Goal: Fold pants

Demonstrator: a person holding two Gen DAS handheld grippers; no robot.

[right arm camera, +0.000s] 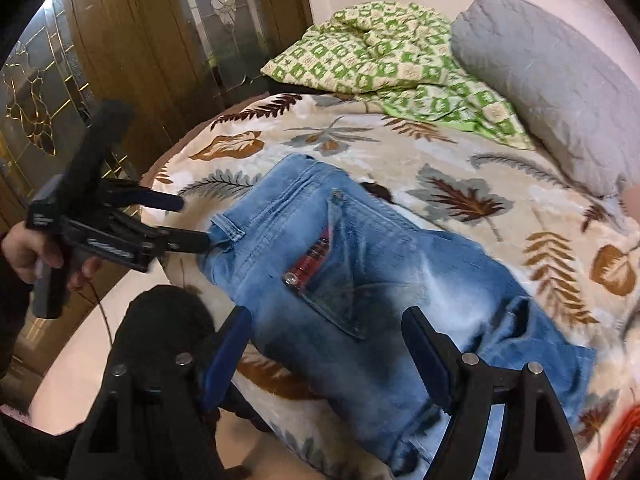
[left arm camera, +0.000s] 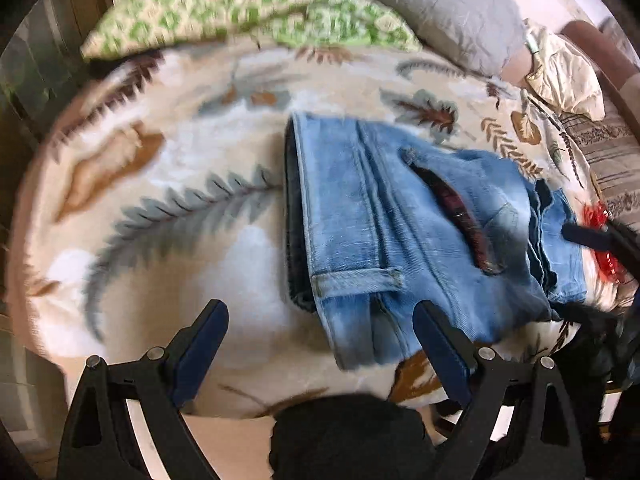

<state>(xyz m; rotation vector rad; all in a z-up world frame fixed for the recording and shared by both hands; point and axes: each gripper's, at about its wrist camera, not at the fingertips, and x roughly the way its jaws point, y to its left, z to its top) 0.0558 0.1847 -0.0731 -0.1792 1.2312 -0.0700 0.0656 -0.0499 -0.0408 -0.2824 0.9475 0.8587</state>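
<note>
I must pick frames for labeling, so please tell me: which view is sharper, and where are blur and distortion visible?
Right wrist view: sharper; jeans pocket stitching reads clearly, though the fisheye bends the wooden door. Left wrist view: motion blur smears the leaf-print blanket and green patterned pillow; black corners frame both views.

Both grippers share one build: the left gripper (left arm camera: 320, 320) and right gripper (right arm camera: 326, 330) each have matte black angular arms with triangular cut-outs, round silver pivot pins and flat dark blue finger pads (left arm camera: 202, 350). From the side, the left one shows a boxy black body with small white lettering. The left hand (right arm camera: 22, 250) emerges from a dark sleeve.
</note>
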